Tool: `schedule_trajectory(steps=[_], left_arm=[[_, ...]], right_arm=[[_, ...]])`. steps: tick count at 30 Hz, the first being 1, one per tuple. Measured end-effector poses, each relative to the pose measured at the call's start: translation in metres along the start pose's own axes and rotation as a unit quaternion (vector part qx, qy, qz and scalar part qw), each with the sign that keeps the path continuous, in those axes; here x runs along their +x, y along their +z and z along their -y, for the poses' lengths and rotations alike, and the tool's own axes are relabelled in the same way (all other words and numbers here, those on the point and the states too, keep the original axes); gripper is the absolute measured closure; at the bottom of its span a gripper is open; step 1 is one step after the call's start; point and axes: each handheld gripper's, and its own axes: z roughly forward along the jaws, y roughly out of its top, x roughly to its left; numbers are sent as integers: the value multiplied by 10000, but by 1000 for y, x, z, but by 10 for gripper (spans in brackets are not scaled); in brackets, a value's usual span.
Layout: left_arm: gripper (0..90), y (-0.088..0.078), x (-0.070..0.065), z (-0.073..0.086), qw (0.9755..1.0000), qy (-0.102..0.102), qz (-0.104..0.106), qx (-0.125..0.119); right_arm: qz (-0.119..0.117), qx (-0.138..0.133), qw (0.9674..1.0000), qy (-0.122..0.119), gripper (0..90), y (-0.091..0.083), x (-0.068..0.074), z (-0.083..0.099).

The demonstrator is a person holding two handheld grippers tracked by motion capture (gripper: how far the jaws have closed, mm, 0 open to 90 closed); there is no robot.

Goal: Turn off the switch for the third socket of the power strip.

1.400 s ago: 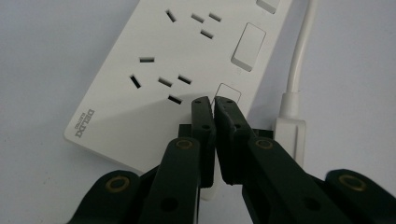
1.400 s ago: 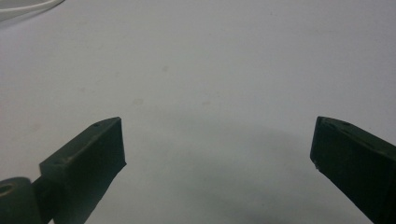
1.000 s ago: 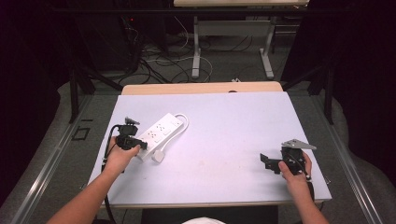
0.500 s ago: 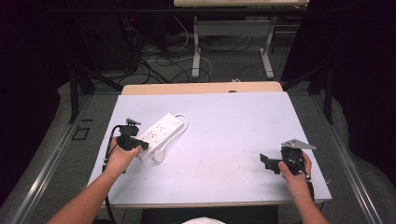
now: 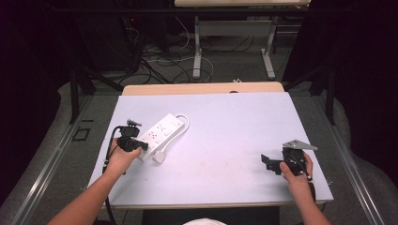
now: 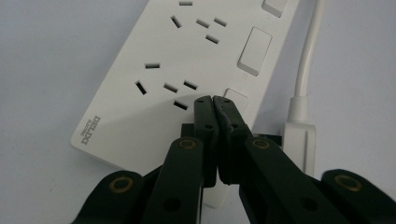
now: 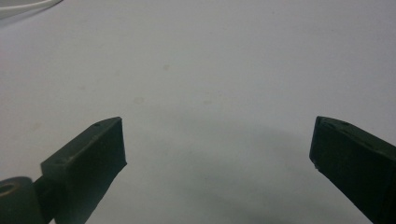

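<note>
A white power strip (image 5: pixel 162 131) lies on the left part of the pale table (image 5: pixel 225 126), its white cord looped at the far end and its white plug (image 5: pixel 159 157) beside the near end. My left gripper (image 5: pixel 142 146) is shut, its tips just over the strip's near end. In the left gripper view the closed jaws meet above the strip (image 6: pixel 177 60), close to a rocker switch (image 6: pixel 235 99), with the plug (image 6: pixel 299 140) to the right. My right gripper (image 5: pixel 267 161) rests open near the table's right front, over bare table (image 7: pixel 210 70).
A wooden strip (image 5: pixel 202 88) borders the table's far edge. Beyond it the floor holds cables (image 5: pixel 159 56) and the metal legs of another table (image 5: pixel 197 47). Dark curtains stand to both sides.
My left gripper has crept slightly right and forward along the strip's near end. The right gripper has stayed put.
</note>
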Motion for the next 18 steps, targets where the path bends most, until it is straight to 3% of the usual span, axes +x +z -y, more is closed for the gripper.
schedule_trajectory(steps=[18], left_arm=[[810,-1,-1,0,9999,33,113,-6]], right_arm=[[1,-9,10000,-24,30,0,-1,0]])
